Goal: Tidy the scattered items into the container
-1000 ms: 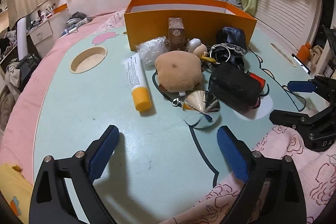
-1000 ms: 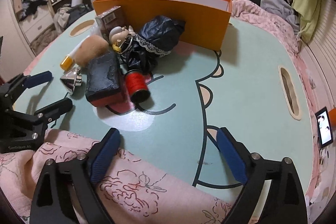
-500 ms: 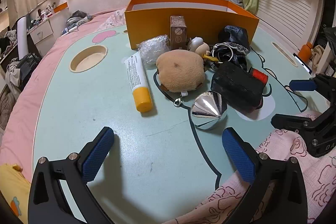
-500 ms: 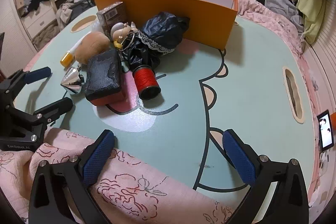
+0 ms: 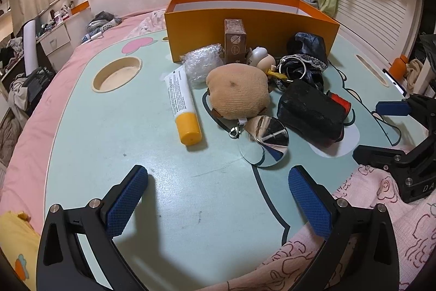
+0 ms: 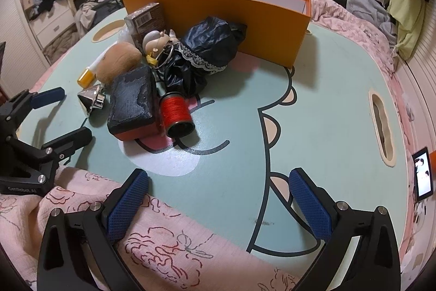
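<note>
Orange cardboard box (image 5: 245, 26) is sitting empty-looking behind clutter on the mint tabletop (image 5: 122, 141). Both grippers' fingers are gaping wide, holding nothing. Tidying seems unstarted; next needs reaching for the yellow-capped tube (image 5: 182, 105).

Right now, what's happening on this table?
Tidy-up not started. A person holds the left gripper and right gripper open and empty over the table. The tube, plush, silver cone, red thread spool and other clutter lie in front of the orange box.

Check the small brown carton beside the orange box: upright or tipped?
Upright: the brown carton stands on end against the orange box.
</note>
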`<state>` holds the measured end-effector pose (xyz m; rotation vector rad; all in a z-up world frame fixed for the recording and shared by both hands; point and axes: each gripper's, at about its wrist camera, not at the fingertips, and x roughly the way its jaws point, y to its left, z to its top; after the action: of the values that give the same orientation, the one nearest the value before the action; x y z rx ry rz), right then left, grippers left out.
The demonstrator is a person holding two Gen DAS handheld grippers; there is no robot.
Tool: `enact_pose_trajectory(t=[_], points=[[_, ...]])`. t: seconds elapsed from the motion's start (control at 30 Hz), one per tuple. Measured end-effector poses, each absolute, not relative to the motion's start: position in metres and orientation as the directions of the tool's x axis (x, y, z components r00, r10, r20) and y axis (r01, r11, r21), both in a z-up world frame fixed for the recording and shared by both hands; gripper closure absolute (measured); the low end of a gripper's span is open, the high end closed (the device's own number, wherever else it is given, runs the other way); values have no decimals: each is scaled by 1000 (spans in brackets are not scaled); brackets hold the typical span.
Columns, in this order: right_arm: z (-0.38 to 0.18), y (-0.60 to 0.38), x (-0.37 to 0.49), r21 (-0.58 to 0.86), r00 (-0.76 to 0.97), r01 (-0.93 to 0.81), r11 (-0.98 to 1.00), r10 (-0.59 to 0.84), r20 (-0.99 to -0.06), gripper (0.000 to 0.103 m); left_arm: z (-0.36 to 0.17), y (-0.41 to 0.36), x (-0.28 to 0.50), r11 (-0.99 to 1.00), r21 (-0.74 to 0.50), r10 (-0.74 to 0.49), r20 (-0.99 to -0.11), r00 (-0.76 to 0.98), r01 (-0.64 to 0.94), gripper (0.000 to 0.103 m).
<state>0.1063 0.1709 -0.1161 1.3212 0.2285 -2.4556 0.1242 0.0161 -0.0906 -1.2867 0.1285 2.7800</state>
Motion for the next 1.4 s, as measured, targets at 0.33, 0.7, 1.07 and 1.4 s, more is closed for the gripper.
enact_pose_trajectory(t=[0.33, 0.7, 1.07, 1.4], points=[[-116, 171, 104, 18, -506, 378, -926, -223, -833, 0, -91, 15, 122, -993, 42, 39, -766, -641, -109, 0], [-115, 170, 103, 16, -506, 386, -922, -226, -832, 0, -91, 16, 122, -993, 42, 39, -767, -641, -111, 0], [-116, 171, 102, 16, -507, 386, -922, -226, -832, 0, -91, 17, 121, -992, 42, 47, -759, -649, -122, 0], [-116, 171, 102, 16, -506, 386, -922, -226, -832, 0, -91, 18, 121, -992, 42, 48, -759, -649, -122, 0]])
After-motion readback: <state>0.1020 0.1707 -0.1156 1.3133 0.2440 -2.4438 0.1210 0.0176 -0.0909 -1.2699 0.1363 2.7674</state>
